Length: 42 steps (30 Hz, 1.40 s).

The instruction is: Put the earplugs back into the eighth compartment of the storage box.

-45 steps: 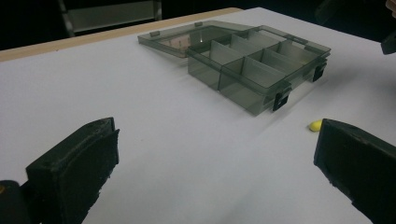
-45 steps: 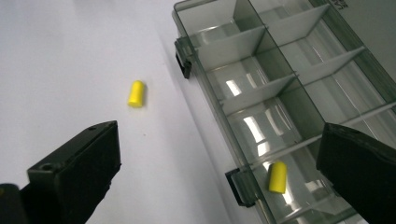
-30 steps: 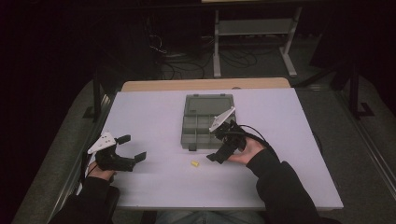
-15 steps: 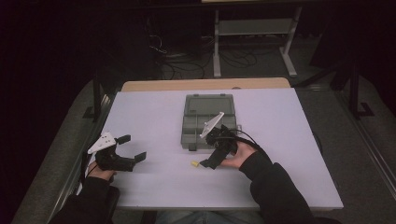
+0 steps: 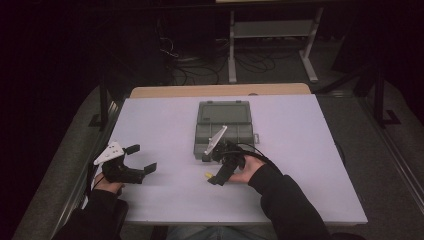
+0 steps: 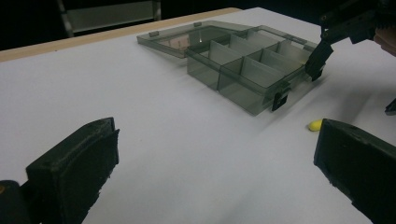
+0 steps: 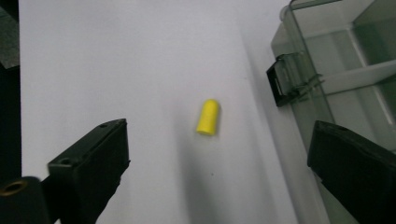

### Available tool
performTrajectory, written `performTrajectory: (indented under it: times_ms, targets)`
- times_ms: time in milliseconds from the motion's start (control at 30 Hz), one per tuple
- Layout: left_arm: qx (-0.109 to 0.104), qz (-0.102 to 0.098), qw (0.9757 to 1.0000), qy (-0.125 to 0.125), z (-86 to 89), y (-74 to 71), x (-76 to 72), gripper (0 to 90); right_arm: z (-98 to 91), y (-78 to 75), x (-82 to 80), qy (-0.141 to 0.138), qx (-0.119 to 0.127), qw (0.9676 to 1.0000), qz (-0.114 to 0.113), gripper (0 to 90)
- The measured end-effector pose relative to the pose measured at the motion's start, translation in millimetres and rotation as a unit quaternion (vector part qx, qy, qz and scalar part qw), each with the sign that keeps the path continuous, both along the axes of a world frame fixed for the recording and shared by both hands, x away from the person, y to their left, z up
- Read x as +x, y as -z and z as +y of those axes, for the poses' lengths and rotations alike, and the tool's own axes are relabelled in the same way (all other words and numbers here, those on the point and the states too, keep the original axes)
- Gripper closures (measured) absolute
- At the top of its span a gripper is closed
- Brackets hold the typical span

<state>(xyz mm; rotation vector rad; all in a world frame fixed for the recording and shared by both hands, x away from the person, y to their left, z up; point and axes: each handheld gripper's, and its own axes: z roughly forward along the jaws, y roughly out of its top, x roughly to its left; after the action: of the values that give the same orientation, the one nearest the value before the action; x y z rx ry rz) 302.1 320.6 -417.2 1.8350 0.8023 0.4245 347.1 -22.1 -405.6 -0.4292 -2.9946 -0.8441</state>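
Earplug (image 7: 208, 117) on white table (image 5: 300, 150), dark rm

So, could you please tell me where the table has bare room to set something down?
Free: the wide stretch between the left gripper and the compartment box, and right of the box. Crowded: in front of the box, around the yellow piece and right gripper.

A dim lab or workshop: a white table (image 5: 300, 150), loose cables (image 5: 200, 62) on the floor, a metal stand (image 5: 270, 35) behind.
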Motion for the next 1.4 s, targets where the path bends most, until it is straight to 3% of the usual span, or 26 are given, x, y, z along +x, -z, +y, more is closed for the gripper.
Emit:
performTrajectory:
  times_ms: [300,567,633,1000,1167,1400]
  targets:
    - [-0.001,0.000,1.0000,0.000,-0.2,0.1,0.0,0.0,8.0,6.8,1.2,-0.018,-0.003,0.9996,0.021,16.4]
    - [-0.001,0.000,1.0000,0.001,-0.1,0.0,0.0,0.0,14.5,12.0,2.6,-0.026,-0.004,0.9993,0.026,23.8]
    - [-0.002,0.000,1.0000,0.001,-0.1,0.0,0.0,0.0,15.7,13.2,2.7,-0.033,-0.005,0.9990,0.030,32.9]
    - [-0.003,0.000,1.0000,0.002,-0.1,-0.1,0.0,0.0,19.7,19.0,7.0,-0.016,-0.016,0.9994,0.027,52.4]
    - [-0.003,0.000,1.0000,0.002,-0.1,0.0,0.0,0.0,20.9,21.2,8.6,-0.010,-0.023,0.9994,0.025,66.6]
    - [-0.002,0.000,1.0000,0.003,-0.2,0.0,0.1,0.0,22.4,22.4,7.5,-0.015,-0.031,0.9990,0.027,77.8]
